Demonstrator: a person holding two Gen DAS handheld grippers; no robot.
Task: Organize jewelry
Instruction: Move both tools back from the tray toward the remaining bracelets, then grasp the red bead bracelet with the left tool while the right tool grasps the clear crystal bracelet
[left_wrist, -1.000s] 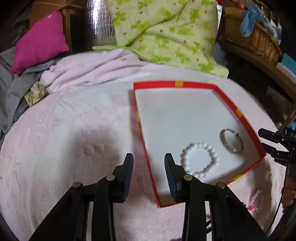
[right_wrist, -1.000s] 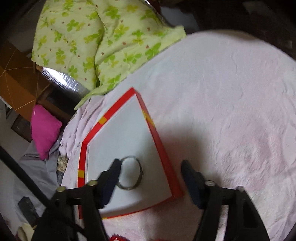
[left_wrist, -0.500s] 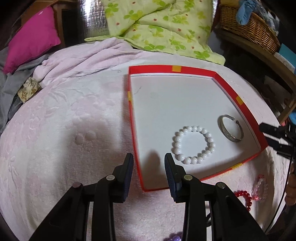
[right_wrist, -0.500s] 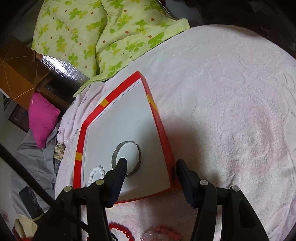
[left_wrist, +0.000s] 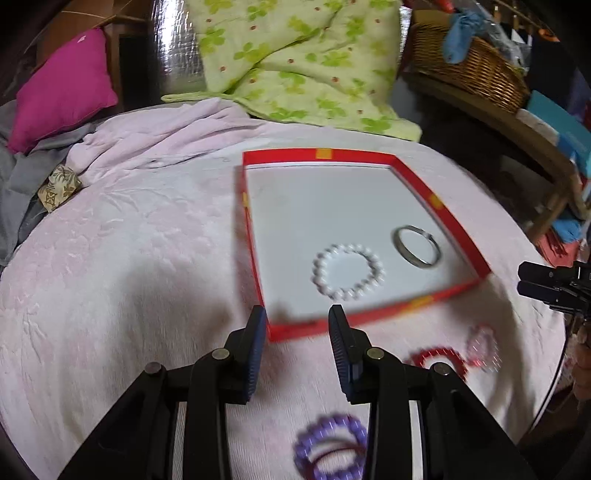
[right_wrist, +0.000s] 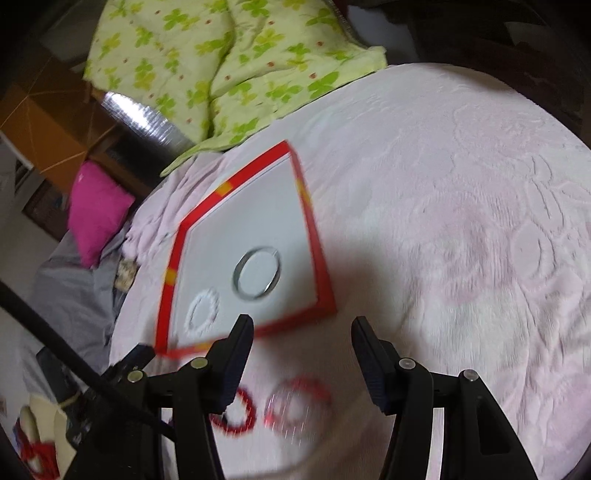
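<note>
A red-rimmed white tray (left_wrist: 448, 218) (right_wrist: 319, 266) lies on the pink blanket. Inside it rest a white bead bracelet (left_wrist: 349, 271) (right_wrist: 202, 309) and a silver bangle (left_wrist: 416, 246) (right_wrist: 257, 272). Outside the tray's near edge lie a red bead bracelet (left_wrist: 437, 360) (right_wrist: 236, 415), a clear pink bracelet (left_wrist: 484, 347) (right_wrist: 299, 404) and a purple bead bracelet (left_wrist: 330, 445). My left gripper (left_wrist: 297, 349) hovers open over the near left corner of the tray, holding nothing. My right gripper (right_wrist: 301, 356) stands open and empty above the near right corner, with the loose bracelets just below it.
A pink blanket (left_wrist: 122, 266) covers the round surface. A green floral quilt (left_wrist: 291, 59) and a magenta pillow (left_wrist: 61, 88) lie at the back. A wicker basket (left_wrist: 469, 70) sits on a shelf at the far right. The right gripper's tips (left_wrist: 546, 282) show at the left view's edge.
Both grippers have pulled back from the tray and risen slightly. The tray now sits farther off, and the red, pink and purple bracelets have come into view.
</note>
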